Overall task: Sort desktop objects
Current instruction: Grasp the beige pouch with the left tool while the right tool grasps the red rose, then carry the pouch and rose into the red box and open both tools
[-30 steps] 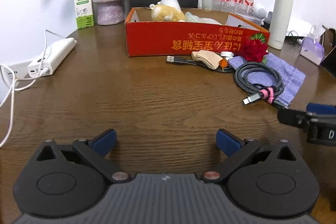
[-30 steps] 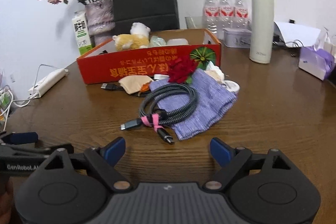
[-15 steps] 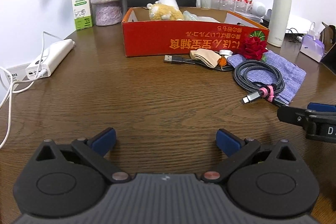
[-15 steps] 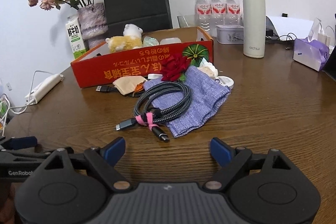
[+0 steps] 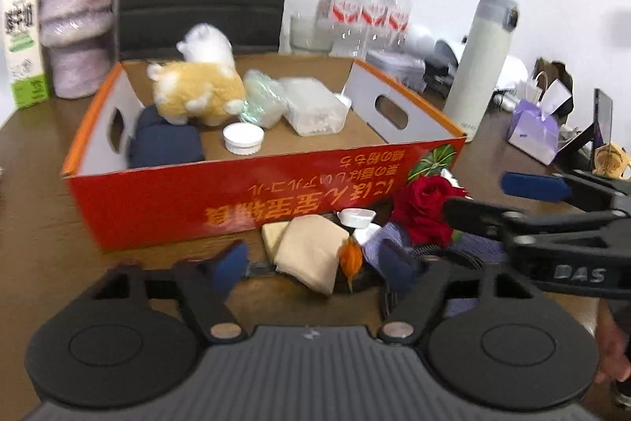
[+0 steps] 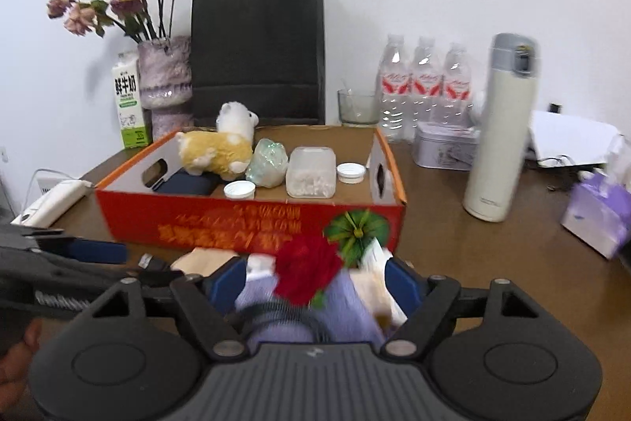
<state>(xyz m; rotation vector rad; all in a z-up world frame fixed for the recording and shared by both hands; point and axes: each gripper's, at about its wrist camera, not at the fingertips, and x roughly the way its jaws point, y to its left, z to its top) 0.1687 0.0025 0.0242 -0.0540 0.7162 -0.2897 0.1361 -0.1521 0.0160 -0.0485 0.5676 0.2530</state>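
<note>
An open red cardboard box (image 5: pixel 236 196) (image 6: pixel 244 223) holds a plush toy (image 5: pixel 197 93), a dark blue pouch (image 5: pixel 165 145), a clear plastic container (image 5: pixel 311 105) and white lids. In front of it lie a beige folded pouch (image 5: pixel 311 255), a red rose (image 5: pixel 426 208) (image 6: pixel 307 271), a purple cloth (image 6: pixel 339 306) and a coiled grey cable (image 6: pixel 276 312). My left gripper (image 5: pixel 311 263) is open, its jaws on either side of the beige pouch. My right gripper (image 6: pixel 315 279) is open, with the rose and the purple cloth between its jaws.
A cream thermos (image 6: pixel 501 129), water bottles (image 6: pixel 426 81), a silver tin (image 6: pixel 445 145) and a purple tissue pack (image 6: pixel 599 216) stand to the right. A vase (image 6: pixel 165 73), a milk carton (image 6: pixel 128 105), a black bag (image 6: pixel 256 46) and a white power bank (image 6: pixel 51 202) are at the back and left.
Both grippers have moved forward to the clutter in front of the red box and look down into it. The left now straddles the beige pouch, the right the rose and cloth.
</note>
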